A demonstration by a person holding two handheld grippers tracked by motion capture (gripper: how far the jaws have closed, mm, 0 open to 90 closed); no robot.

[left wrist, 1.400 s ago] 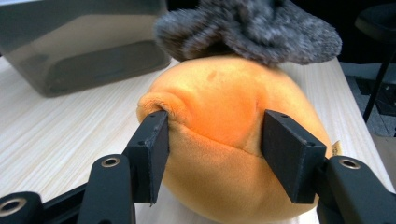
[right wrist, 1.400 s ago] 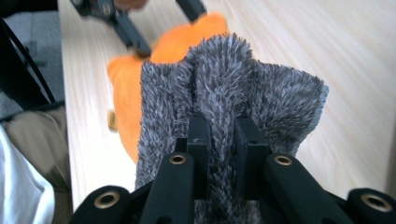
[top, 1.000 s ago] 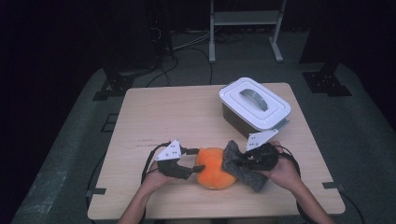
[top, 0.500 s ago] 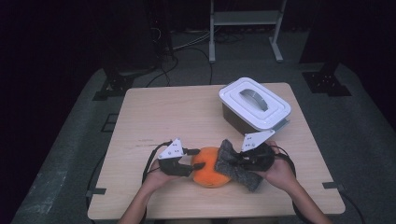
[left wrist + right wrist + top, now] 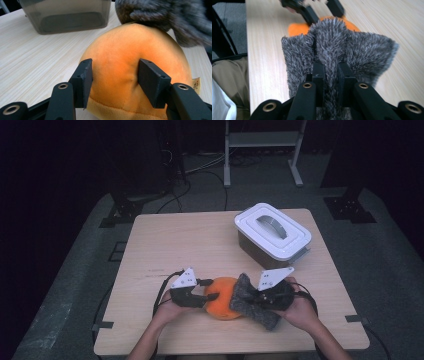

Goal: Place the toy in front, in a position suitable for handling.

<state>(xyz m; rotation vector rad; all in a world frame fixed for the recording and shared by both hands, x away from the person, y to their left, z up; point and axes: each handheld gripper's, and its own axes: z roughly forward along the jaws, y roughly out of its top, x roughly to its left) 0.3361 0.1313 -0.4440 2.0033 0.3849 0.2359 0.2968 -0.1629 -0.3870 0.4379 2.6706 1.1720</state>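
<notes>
An orange plush toy (image 5: 220, 304) lies near the table's front edge. My left gripper (image 5: 208, 290) comes at it from the left. Its jaws have just been closing, and the pads (image 5: 83, 80) now press into the orange plush toy (image 5: 120, 55) on both sides. My right gripper (image 5: 254, 299) is shut on a grey fuzzy cloth (image 5: 250, 304), whose left end lies against the toy's right side. In the right gripper view a fold of the grey cloth (image 5: 337, 50) is pinched between the jaws of my right gripper (image 5: 329, 72), with the orange toy (image 5: 295, 28) behind it.
A grey box with a white handled lid (image 5: 272, 232) stands at the table's back right, about a hand's width behind the grippers. The wooden table (image 5: 175, 240) stretches bare to the left and back. Black cables and a metal stand lie on the floor beyond.
The left gripper's jaws have drawn in onto the orange toy. The right gripper has carried the grey cloth a little leftward against the toy.
</notes>
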